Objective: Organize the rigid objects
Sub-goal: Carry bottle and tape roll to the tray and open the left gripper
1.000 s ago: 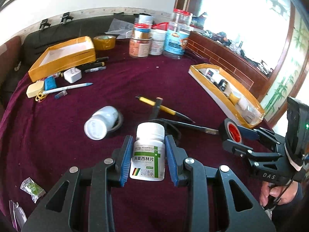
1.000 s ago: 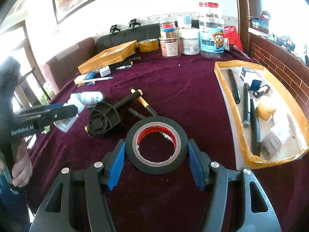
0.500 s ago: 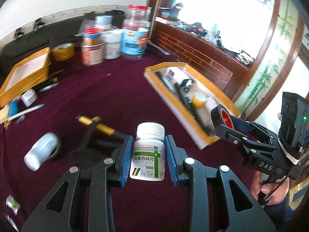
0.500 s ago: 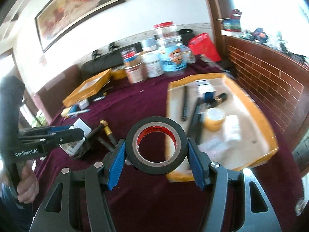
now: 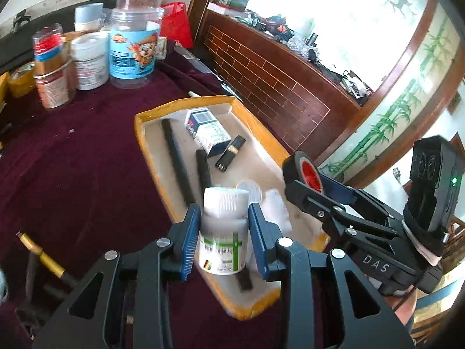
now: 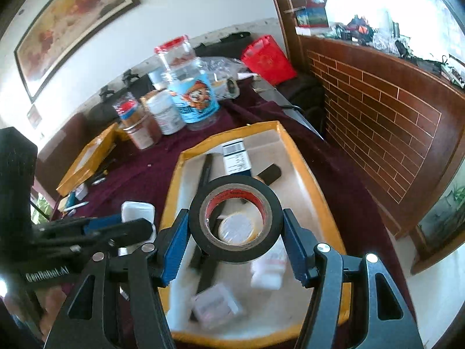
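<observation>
My left gripper (image 5: 223,240) is shut on a white pill bottle (image 5: 224,232) with a green label, upright between the blue pads. It hangs over the near left rim of a yellow-edged tray (image 5: 151,157). My right gripper (image 6: 235,241) is shut on a black tape roll (image 6: 235,218) with a red core, held above the same tray (image 6: 308,186). In the left wrist view the right gripper (image 5: 308,180) with the tape roll (image 5: 303,171) hovers over the tray's right side. The tray holds black pens (image 5: 177,157), a blue-white box (image 5: 207,129) and small white items.
Jars and a tall clear container (image 5: 133,35) stand at the table's far side on the maroon cloth (image 5: 72,157). A second yellow tray (image 6: 87,160) lies far left. A brick-patterned wooden ledge (image 6: 377,122) runs along the right. A yellow-barrelled pen (image 5: 43,257) lies near left.
Both grippers have swung right across the table, from above the loose items on the cloth to above the filled tray, each keeping its object.
</observation>
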A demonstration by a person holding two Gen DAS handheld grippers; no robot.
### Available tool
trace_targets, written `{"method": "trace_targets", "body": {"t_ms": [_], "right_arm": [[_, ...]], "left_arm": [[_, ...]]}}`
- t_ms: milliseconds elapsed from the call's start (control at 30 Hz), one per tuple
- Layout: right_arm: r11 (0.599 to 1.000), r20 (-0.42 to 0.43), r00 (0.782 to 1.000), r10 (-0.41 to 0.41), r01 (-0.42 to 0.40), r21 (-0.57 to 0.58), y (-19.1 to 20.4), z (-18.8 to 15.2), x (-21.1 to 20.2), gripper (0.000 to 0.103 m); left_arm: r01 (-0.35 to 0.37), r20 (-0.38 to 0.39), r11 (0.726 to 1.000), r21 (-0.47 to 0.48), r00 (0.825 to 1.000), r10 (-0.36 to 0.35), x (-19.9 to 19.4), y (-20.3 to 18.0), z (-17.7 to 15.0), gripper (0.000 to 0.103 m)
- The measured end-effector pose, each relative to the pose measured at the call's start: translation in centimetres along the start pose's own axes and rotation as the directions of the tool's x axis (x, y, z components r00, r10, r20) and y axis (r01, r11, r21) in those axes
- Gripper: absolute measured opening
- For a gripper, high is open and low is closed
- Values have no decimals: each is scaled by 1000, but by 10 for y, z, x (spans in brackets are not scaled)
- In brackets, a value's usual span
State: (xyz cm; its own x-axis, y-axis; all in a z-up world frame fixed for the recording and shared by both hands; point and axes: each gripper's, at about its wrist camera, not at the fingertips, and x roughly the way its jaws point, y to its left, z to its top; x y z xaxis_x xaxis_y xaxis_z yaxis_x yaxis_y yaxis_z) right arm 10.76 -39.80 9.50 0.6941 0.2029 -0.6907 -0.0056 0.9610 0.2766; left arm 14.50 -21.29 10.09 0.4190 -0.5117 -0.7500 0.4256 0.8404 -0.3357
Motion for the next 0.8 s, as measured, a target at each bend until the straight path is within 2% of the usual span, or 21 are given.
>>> {"method": "trace_targets", "body": {"t_ms": [200, 367, 500, 633, 800], "right_arm": [[999, -91, 996, -2, 5, 37, -20, 14, 37, 56], [997, -145, 989, 15, -4, 74, -33, 17, 60, 56], [997, -172, 985, 13, 1, 79, -36, 18, 71, 56], [996, -191, 981, -28, 43, 72, -38, 18, 79, 57], [993, -165, 986, -9, 28, 112, -42, 16, 67, 60]], "left_arm": [[-29, -33, 999, -30, 999, 28, 42, -6, 16, 28], [-65, -44, 998, -25, 997, 64, 56, -6, 18, 28], [-79, -59, 996, -36, 995, 77, 63, -2, 16, 28], [-87, -70, 995, -42, 994, 84, 65, 1, 11, 28], [-77, -66, 996, -40, 995, 75, 53, 3, 1, 28]]}}
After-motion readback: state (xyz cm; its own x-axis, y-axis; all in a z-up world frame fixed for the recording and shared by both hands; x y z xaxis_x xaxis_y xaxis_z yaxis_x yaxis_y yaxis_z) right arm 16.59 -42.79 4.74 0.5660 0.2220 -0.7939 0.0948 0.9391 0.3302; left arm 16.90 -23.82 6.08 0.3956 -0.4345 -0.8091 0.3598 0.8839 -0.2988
